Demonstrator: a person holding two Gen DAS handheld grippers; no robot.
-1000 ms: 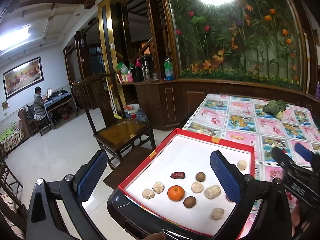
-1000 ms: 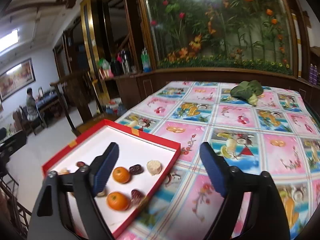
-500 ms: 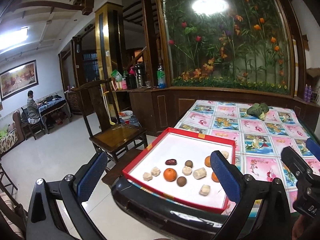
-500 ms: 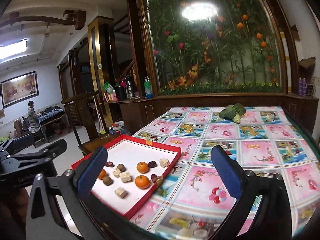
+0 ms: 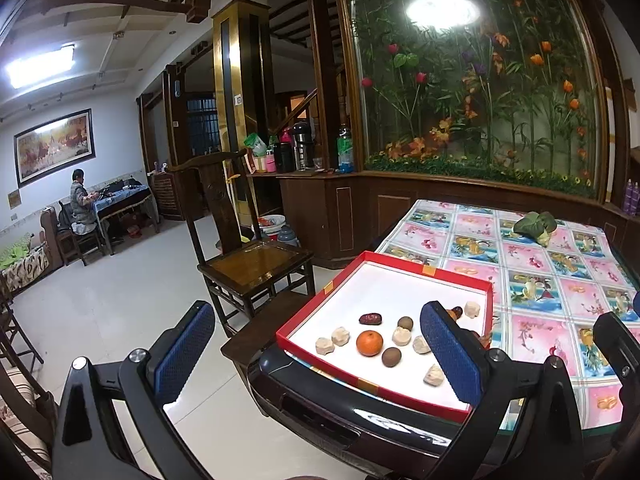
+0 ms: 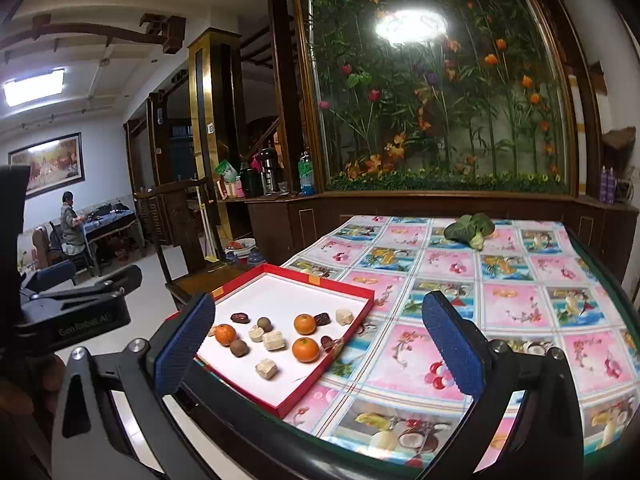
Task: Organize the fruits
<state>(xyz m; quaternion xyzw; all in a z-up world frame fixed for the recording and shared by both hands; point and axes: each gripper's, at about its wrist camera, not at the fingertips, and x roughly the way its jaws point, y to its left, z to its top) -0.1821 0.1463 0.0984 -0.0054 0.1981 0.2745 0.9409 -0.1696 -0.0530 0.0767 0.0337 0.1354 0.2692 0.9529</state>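
A red box lid with a white floor (image 6: pixel 340 286) (image 5: pixel 384 256) lies on the table's near left corner. In it are three tangerines (image 6: pixel 305 350) (image 6: pixel 305 324) (image 6: pixel 225 334), dark red dates (image 6: pixel 240 317), brown round fruits (image 6: pixel 239 347) and pale chunks (image 6: pixel 266 369). In the left wrist view one tangerine (image 5: pixel 369 343) shows clearly. My left gripper (image 5: pixel 316 348) is open and empty, held back from the table's edge. My right gripper (image 6: pixel 320 340) is open and empty, above the table's near edge, right of the box.
A green leafy vegetable (image 6: pixel 470 229) lies at the table's far side on the patterned tablecloth (image 6: pixel 512 304). A wooden chair (image 5: pixel 248 256) stands left of the table. A dark cabinet and a flower panel (image 6: pixel 440 100) stand behind it.
Both grippers have pulled back and up from the box; the table and fruits look smaller and farther. Both stay open and empty.
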